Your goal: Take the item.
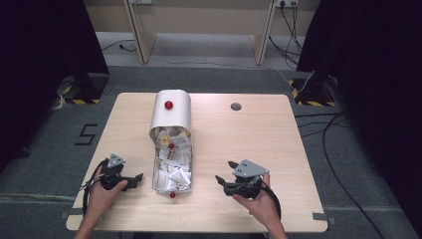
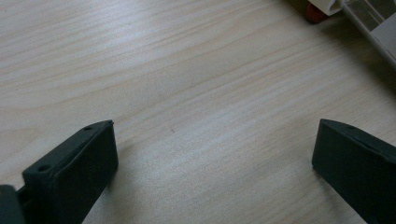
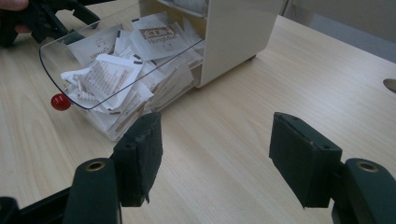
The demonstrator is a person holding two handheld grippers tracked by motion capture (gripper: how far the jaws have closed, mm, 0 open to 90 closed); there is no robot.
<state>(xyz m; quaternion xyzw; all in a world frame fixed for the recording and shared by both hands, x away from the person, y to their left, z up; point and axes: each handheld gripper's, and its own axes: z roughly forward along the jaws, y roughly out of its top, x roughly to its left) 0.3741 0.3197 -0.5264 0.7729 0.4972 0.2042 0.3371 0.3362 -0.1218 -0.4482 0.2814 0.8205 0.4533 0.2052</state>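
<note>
A cream box with a rounded top and a red knob stands at the table's middle. Its clear drawer is pulled out toward me and heaped with white paper sachets; a red knob sits on its front. My left gripper rests left of the drawer, jaws open over bare wood, with the drawer's knob ahead of it. My right gripper is to the right of the drawer, jaws open and empty, facing the drawer and its sachets.
A round grommet hole lies in the wooden table at the back right. Cables run over the grey floor to the right. Dark curtains hang on both sides.
</note>
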